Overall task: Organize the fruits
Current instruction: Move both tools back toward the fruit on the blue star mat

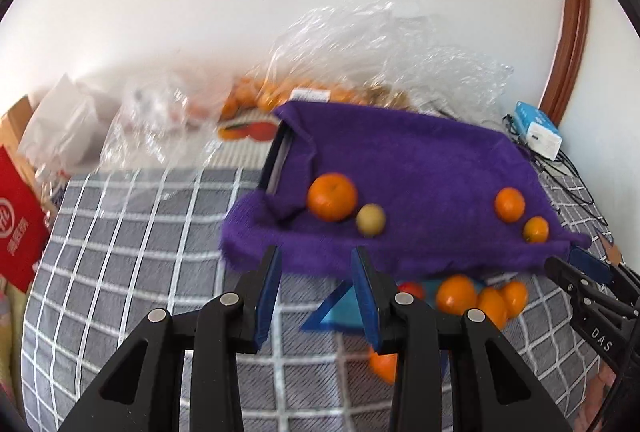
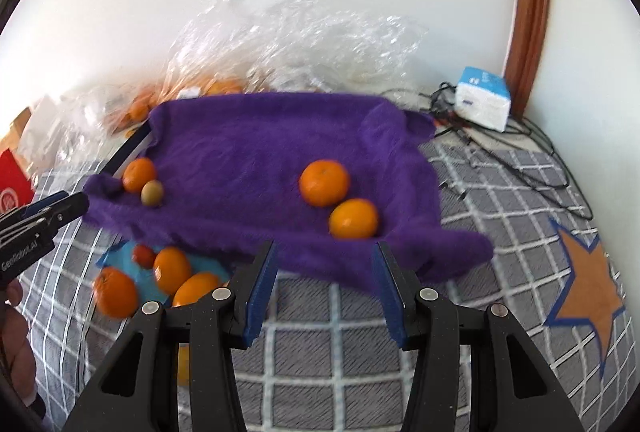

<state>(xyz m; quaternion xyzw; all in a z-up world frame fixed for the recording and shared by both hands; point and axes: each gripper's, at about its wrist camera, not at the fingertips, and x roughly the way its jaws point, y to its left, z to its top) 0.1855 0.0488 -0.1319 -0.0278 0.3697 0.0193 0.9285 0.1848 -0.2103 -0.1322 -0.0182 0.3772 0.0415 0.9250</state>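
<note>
A purple cloth-lined tray (image 1: 420, 160) (image 2: 256, 144) holds three oranges and a small yellow-green fruit (image 1: 371, 219) (image 2: 152, 193). One orange (image 1: 332, 197) (image 2: 138, 174) lies beside that fruit; two oranges (image 2: 324, 183) (image 2: 354, 219) lie at the tray's right end. Several oranges (image 2: 172, 269) (image 1: 456, 294) and a small red fruit (image 2: 144, 255) lie on a blue patch (image 2: 120, 256) in front of the tray. My left gripper (image 1: 316, 288) is open and empty before the tray's left front edge. My right gripper (image 2: 324, 280) is open and empty before the right front edge.
The checked grey cloth (image 2: 320, 352) covers the surface, with an orange star patch (image 2: 588, 292) at right. Clear plastic bags with more oranges (image 1: 256, 96) lie behind the tray. A white and blue box with cables (image 2: 484, 100) sits at the back right, a red box (image 1: 16, 220) at left.
</note>
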